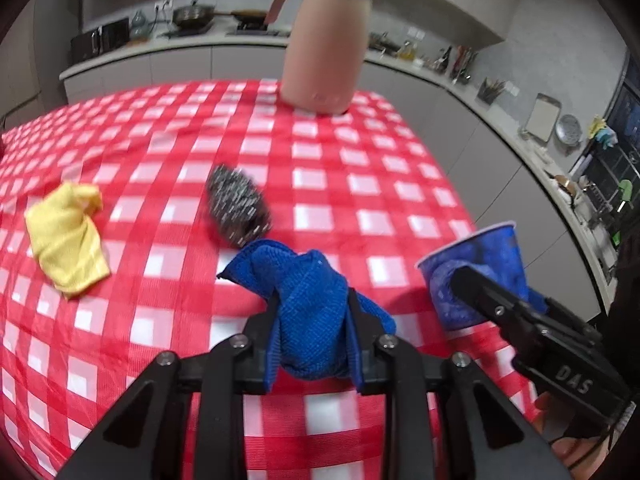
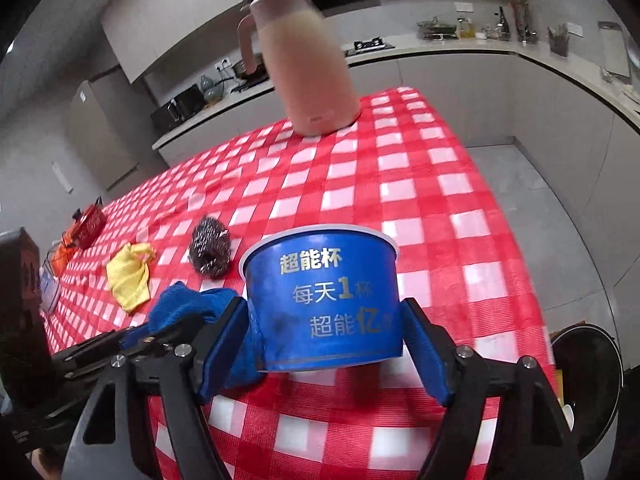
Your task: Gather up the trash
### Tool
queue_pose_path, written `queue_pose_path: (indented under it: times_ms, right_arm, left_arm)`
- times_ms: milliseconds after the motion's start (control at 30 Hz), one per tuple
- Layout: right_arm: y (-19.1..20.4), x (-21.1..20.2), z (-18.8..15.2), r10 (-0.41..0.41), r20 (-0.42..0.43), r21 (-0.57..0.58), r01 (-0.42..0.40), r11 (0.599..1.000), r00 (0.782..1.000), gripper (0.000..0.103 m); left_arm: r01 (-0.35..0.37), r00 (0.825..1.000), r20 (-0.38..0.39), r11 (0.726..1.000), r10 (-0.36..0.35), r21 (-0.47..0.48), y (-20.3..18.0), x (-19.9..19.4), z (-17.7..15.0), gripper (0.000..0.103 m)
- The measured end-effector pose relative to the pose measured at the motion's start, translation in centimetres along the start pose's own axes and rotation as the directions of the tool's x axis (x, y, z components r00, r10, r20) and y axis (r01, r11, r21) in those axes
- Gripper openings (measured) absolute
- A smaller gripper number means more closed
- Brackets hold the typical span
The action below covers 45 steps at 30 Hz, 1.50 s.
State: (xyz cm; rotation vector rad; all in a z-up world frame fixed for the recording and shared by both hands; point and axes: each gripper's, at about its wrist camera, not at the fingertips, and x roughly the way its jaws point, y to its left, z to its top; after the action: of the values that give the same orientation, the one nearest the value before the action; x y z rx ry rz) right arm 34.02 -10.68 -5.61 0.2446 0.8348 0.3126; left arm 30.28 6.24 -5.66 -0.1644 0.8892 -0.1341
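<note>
Trash is only partly gathered. The left tongs [image 1: 312,320] are clenched on a blue cloth [image 1: 308,300] at lower centre. The right tongs [image 2: 324,340] straddle a blue paper cup [image 2: 324,304], apparently gripping it. A yellow rag [image 1: 66,236] and steel scourer [image 1: 238,210] remain at left on the table [image 1: 360,184].

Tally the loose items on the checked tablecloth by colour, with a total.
Blue: 2, cloth and paper cup
Yellow: 1, cloth
Silver: 1, steel scourer
Pink: 1, jug
Red: 1, small object at the far left
Total: 6
</note>
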Motion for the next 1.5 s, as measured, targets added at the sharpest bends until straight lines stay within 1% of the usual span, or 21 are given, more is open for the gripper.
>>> queue_pose_path:
  times_ms: [167,267,367,533,600,700,733,833,933,1033,1100,1167,1200,1267,1333,1400,1500]
  right_arm:
    - [-2.9,-2.5,-0.2,-0.033,0.039,0.061,0.031,0.998,0.999,0.078]
    - [-5.5,-4.3,-0.6,-0.059,0.055,0.109,0.053,0.993,0.997,0.078]
    - [-8.7,-6.8,-1.3,-0.109,0.078,0.158,0.096,0.983,0.991,0.078]
    - [-15.4,-11.3,-2.9,-0.215,0.099,0.258,0.184,0.948,0.972,0.078]
    - [-18.2,-13.1,-3.7,-0.257,0.098,0.299,0.218,0.929,0.961,0.078]
    - [-22.5,-15.1,-5.2,-0.315,0.080,0.353,0.268,0.896,0.946,0.078]
    - [-23.9,-15.6,-5.9,-0.328,0.069,0.368,0.281,0.886,0.942,0.078]
    - [-27.4,-16.2,-7.3,-0.350,0.037,0.396,0.308,0.865,0.936,0.078]
    - [-30.0,-16.0,-8.3,-0.354,0.005,0.402,0.322,0.857,0.935,0.078]
    - [-32.6,-15.0,-9.1,-0.343,-0.028,0.412,0.323,0.852,0.939,0.078]
    - [-33.8,-14.3,-9.3,-0.334,-0.044,0.409,0.322,0.854,0.942,0.078]
    - [-34.9,-13.4,-9.6,-0.315,-0.059,0.406,0.311,0.859,0.947,0.079]
    - [-35.3,-12.8,-9.5,-0.307,-0.069,0.403,0.308,0.862,0.949,0.079]
    - [-36.3,-11.4,-9.5,-0.282,-0.096,0.399,0.297,0.867,0.954,0.080]
    - [-37.3,-10.1,-9.5,-0.272,-0.128,0.396,0.301,0.868,0.954,0.081]
    - [-38.1,-9.2,-9.5,-0.258,-0.133,0.399,0.290,0.870,0.957,0.082]
    - [-39.0,-8.9,-9.3,-0.265,-0.125,0.401,0.293,0.868,0.956,0.082]
  left_arm:
    - [0.048,0.999,0.015,0.997,-0.049,0.052,-3.4,-0.7,0.4,0.029]
    - [0.087,0.996,0.009,0.992,-0.088,0.094,-6.3,-0.5,0.3,0.029]
    - [0.134,0.991,-0.006,0.981,-0.134,0.142,-9.9,-0.3,-0.2,0.029]
    - [0.230,0.973,-0.056,0.948,-0.223,0.220,-16.9,0.7,-1.1,0.029]
    - [0.277,0.961,-0.090,0.930,-0.262,0.243,-19.9,1.4,-1.6,0.029]
    - [0.331,0.943,-0.144,0.903,-0.302,0.273,-24.2,2.7,-2.5,0.029]
    - [0.339,0.939,-0.157,0.898,-0.305,0.282,-25.3,3.1,-2.8,0.029]
    - [0.339,0.937,-0.192,0.888,-0.291,0.311,-28.3,4.5,-4.0,0.029]
    - [0.320,0.939,-0.231,0.890,-0.254,0.323,-30.3,6.6,-5.1,0.029]
    - [0.281,0.949,-0.241,0.893,-0.204,0.351,-31.9,8.2,-6.0,0.030]
    - [0.264,0.949,-0.261,0.894,-0.175,0.361,-32.8,9.3,-6.7,0.031]
    - [0.252,0.948,-0.280,0.897,-0.153,0.363,-33.4,10.1,-7.3,0.034]
    - [0.237,0.949,-0.285,0.902,-0.135,0.361,-33.5,10.6,-7.7,0.036]
    - [0.217,0.947,-0.301,0.909,-0.109,0.354,-33.3,11.3,-8.1,0.044]
    - [0.185,0.949,-0.304,0.923,-0.079,0.337,-33.3,12.1,-8.1,0.064]
    - [0.162,0.955,-0.291,0.931,-0.064,0.327,-33.2,12.5,-8.0,0.065]
    - [0.142,0.961,-0.271,0.937,-0.054,0.319,-33.2,12.5,-7.4,0.065]
